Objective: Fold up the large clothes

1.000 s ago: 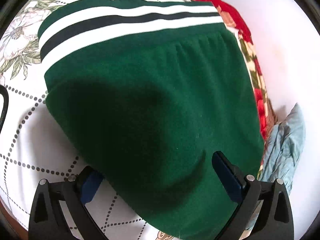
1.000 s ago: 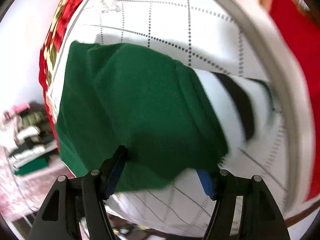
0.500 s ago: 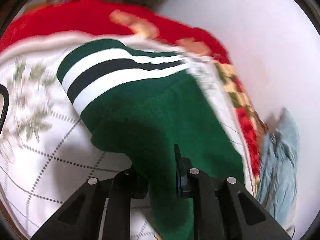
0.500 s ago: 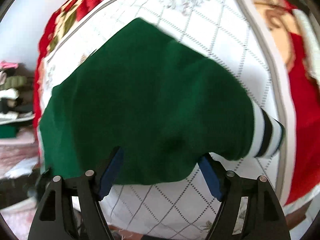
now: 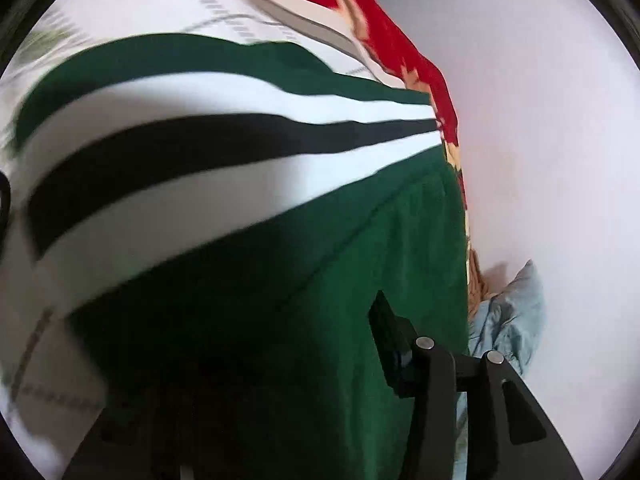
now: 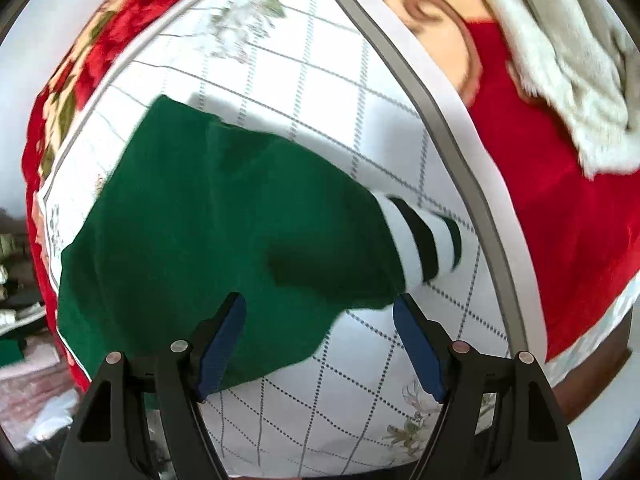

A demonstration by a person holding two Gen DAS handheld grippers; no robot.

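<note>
Green sweater (image 6: 224,236) lies folded on my quilted bedspread (image 6: 384,128), long axis toward its striped cuff (image 6: 424,240). My right gripper (image 6: 320,344) hovers wide, empty; left gripper (image 5: 280,360), nearer, is opening, fabric between.

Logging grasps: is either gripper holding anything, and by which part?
Right gripper: nothing. Left gripper: jaws opening, green garment fold between them; hold unclear.
</note>
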